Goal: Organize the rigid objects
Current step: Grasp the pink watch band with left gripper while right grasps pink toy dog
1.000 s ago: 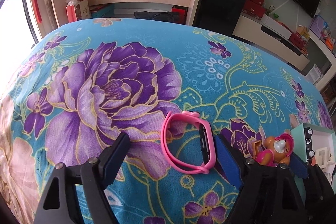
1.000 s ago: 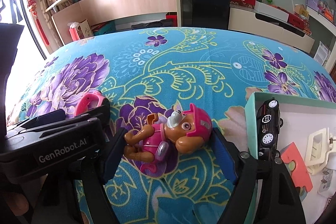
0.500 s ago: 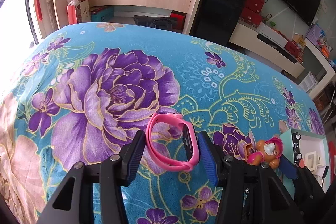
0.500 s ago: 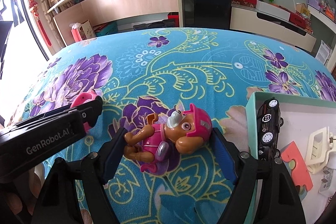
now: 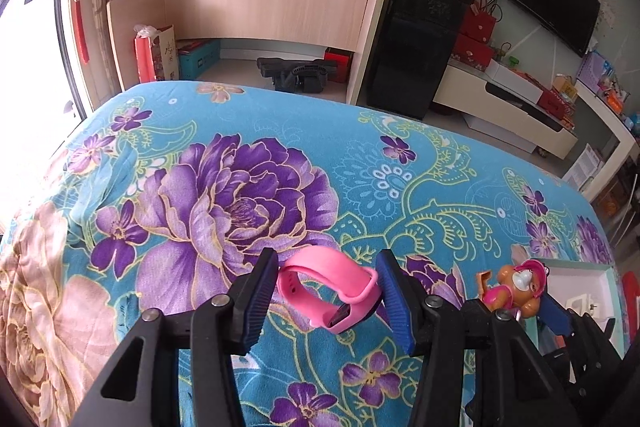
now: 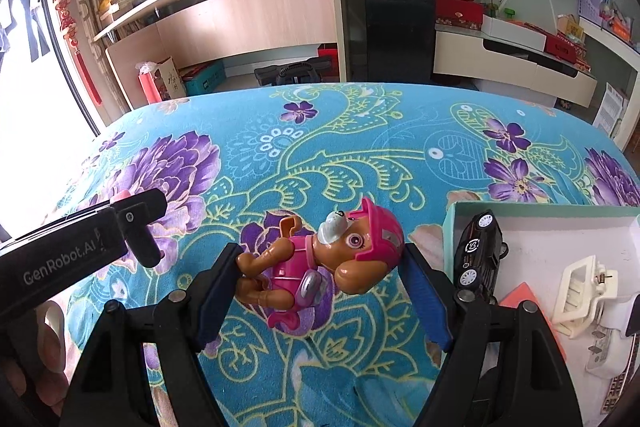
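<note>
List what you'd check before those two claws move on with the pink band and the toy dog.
1. Left gripper shut on band: ok, both pads press it.
2. Right gripper shut on dog: ok, held at legs and cap.
3. Bare floor in box: ok, beside car and clip.
4. Dog lifted off blanket: cannot tell.
5. Grippers apart: ok.

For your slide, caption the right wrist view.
Right gripper clamps a toy dog beside the box.
</note>
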Tool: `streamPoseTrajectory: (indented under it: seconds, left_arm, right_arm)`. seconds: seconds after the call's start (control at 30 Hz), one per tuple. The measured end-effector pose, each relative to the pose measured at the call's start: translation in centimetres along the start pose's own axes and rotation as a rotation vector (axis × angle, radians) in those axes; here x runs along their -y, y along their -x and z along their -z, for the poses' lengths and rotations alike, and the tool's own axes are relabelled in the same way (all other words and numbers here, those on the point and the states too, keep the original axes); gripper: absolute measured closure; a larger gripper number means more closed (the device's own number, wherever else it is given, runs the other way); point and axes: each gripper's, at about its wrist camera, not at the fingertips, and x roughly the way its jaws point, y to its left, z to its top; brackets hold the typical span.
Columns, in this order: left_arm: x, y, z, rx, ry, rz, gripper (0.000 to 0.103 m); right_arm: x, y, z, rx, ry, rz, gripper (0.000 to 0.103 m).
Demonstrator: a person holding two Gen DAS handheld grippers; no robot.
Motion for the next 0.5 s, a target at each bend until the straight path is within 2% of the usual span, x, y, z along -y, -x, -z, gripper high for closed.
streamPoseTrajectory:
  seconds: [0.3,0.5]
  left_arm:
    - [0.9,2.5,-0.5,0.056,-0.034,0.002,0.049]
    - [1.4,3.0,-0.5,0.062,-0.048,0.002,0.049]
  right_arm:
    - [0.6,2.2,-0.7,0.046,-0.009,0.008,0.023]
    - [1.0,2.3,-0.7,0.043,-0.020,0.008,0.023]
